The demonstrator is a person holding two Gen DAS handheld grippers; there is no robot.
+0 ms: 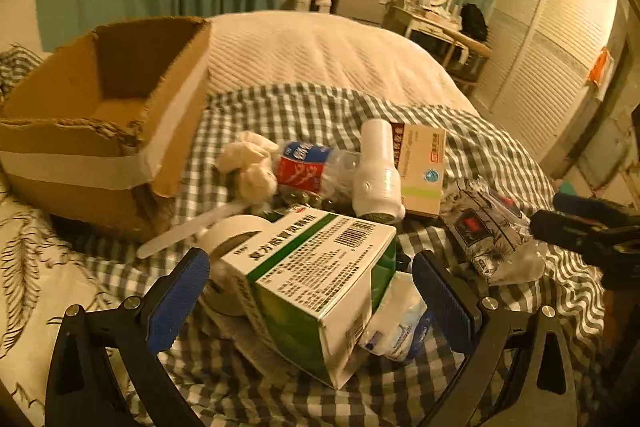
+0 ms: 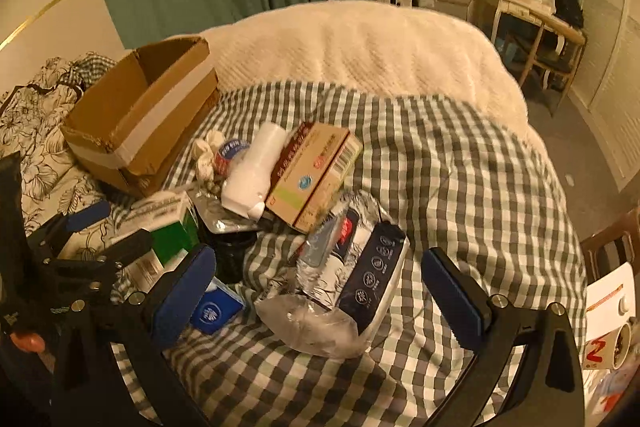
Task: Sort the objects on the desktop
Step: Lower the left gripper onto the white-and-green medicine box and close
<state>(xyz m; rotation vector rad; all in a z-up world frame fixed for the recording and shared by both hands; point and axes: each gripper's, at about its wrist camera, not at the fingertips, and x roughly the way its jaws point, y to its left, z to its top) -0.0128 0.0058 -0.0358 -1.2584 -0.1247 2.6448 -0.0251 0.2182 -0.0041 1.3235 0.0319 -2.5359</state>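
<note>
My left gripper [image 1: 312, 301] is open, its blue pads on either side of a green-and-white carton [image 1: 316, 283] without touching it. A tape roll [image 1: 236, 231] and a blue-white tissue pack [image 1: 400, 323] lie beside the carton. My right gripper [image 2: 320, 299] is open around a plastic-wrapped dark packet [image 2: 352, 279], pads apart from it. Behind lie a white bottle [image 2: 256, 167], a beige medicine box [image 2: 316, 171], a crushed drink bottle [image 1: 316, 167] and a cream cloth lump [image 1: 252, 167]. An open cardboard box [image 1: 100, 115] stands at the left with nothing visible inside.
Everything rests on a bed under a green checked cloth [image 2: 460, 187], with a white quilt [image 2: 360, 47] behind and a floral sheet [image 1: 24, 267] at the left. A wooden chair [image 2: 608, 239] and a mug [image 2: 622, 343] are at the right edge. A desk and wardrobe stand far back.
</note>
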